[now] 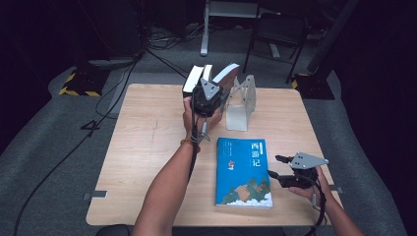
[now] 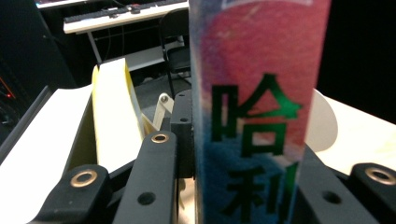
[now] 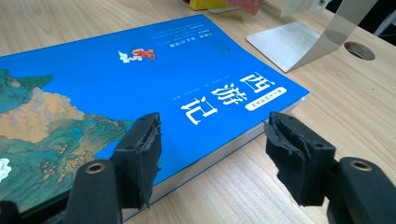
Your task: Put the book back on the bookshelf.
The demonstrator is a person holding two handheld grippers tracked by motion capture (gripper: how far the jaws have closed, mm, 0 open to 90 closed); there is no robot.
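Between the left gripper's (image 1: 210,84) jaws stood a red book (image 2: 254,112), squeezed tight beside the metal bookend (image 1: 241,105). Just ahead of the right gripper's (image 3: 212,154) wide-open, empty jaws lay the blue book (image 3: 140,88). A loose squeeze could let the standing book tip.

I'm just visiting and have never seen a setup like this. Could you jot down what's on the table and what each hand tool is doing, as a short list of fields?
surface: wooden table
left gripper: shut on the spine of an upright book, at the table's far edge
neighbouring books: standing beside it
bookend: metal, to the right of the standing books
blue book: lying flat, cover up
right gripper: open, jaws at the blue book's right edge, not gripping it
likely work: shelving books upright
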